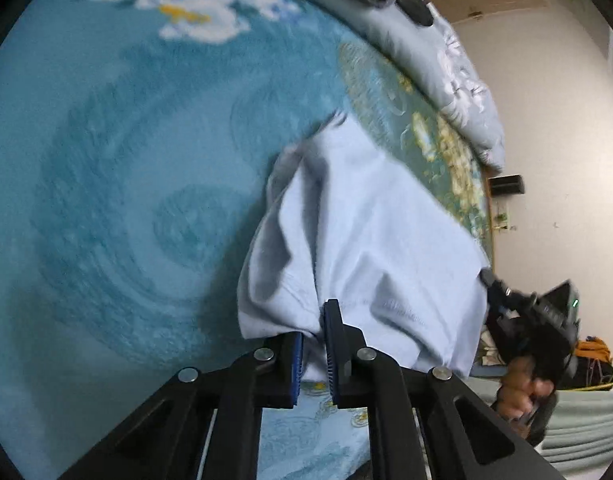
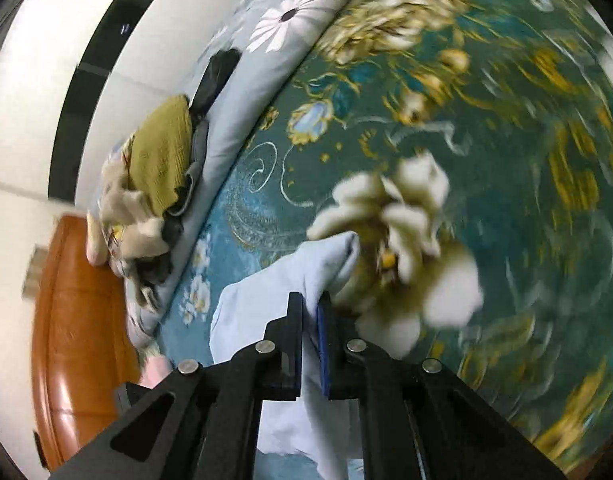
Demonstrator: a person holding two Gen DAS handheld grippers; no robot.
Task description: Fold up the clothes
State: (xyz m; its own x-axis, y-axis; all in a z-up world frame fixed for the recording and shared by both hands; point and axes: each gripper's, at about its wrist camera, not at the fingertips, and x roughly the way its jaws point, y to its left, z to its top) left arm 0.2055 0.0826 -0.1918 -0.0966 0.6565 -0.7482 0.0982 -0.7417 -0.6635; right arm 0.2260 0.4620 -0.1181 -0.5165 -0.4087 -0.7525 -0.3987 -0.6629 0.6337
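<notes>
A pale blue garment (image 1: 370,240) hangs over the blue patterned bed cover (image 1: 126,160). My left gripper (image 1: 314,332) is shut on its near edge, with cloth bunched between the blue pads. The right gripper shows in the left wrist view (image 1: 494,284) at the garment's right edge, held by a hand. In the right wrist view my right gripper (image 2: 310,312) is shut on a fold of the same garment (image 2: 290,280), which is lifted above the dark green flowered part of the cover (image 2: 506,160).
A grey flowered quilt (image 2: 274,40) lies along the bed's far side with a pile of clothes (image 2: 158,168) on it, one of them olive yellow. An orange wooden headboard (image 2: 74,320) stands behind. A white wall (image 1: 546,120) is at the right.
</notes>
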